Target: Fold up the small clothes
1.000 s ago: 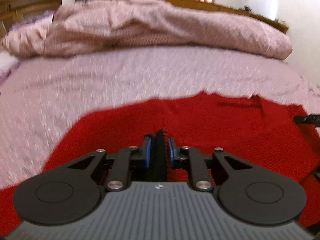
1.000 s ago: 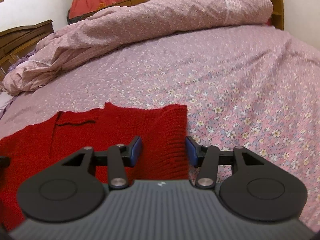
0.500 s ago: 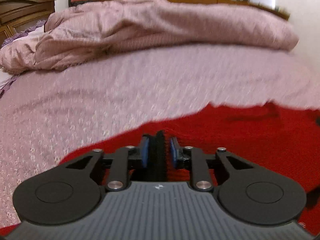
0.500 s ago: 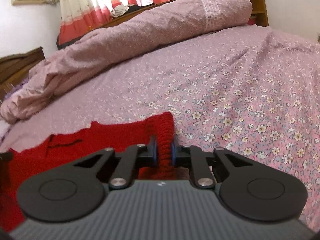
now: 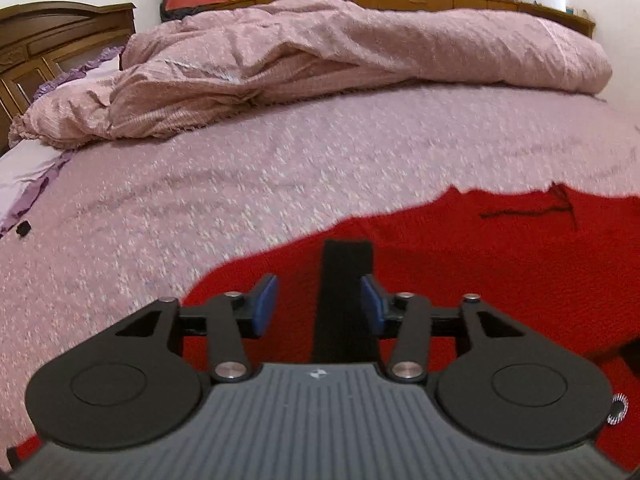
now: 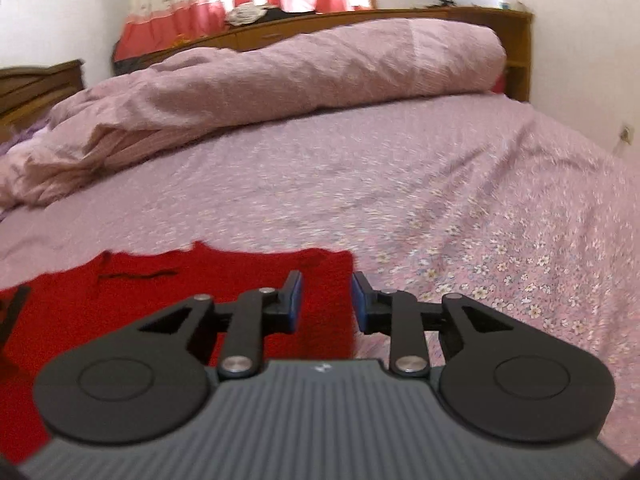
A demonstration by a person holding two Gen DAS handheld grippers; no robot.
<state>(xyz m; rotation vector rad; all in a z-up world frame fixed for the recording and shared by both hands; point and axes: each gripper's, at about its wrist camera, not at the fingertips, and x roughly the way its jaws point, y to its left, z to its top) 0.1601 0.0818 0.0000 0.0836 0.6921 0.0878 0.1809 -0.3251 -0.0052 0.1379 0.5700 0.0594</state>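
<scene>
A red knitted garment [image 5: 480, 264] lies flat on the floral bed sheet [image 5: 280, 184]. In the left wrist view my left gripper [image 5: 318, 306] is open just above the garment's left part, holding nothing; a dark strip shows between its blue pads [image 5: 264, 304]. In the right wrist view the same garment [image 6: 160, 292] lies at lower left. My right gripper [image 6: 326, 306] is open over its right edge, with the red knit showing between the jaws, not pinched.
A rumpled pink quilt [image 5: 320, 64] lies across the far side of the bed, also in the right wrist view [image 6: 260, 92]. A wooden headboard [image 5: 48, 52] stands at left. A wooden shelf and curtains [image 6: 280, 12] are behind. The floral sheet [image 6: 500, 220] spreads to the right.
Both grippers have opened and let go of the red garment. It now lies flat on the sheet; half a second ago each held a pinched fold of it.
</scene>
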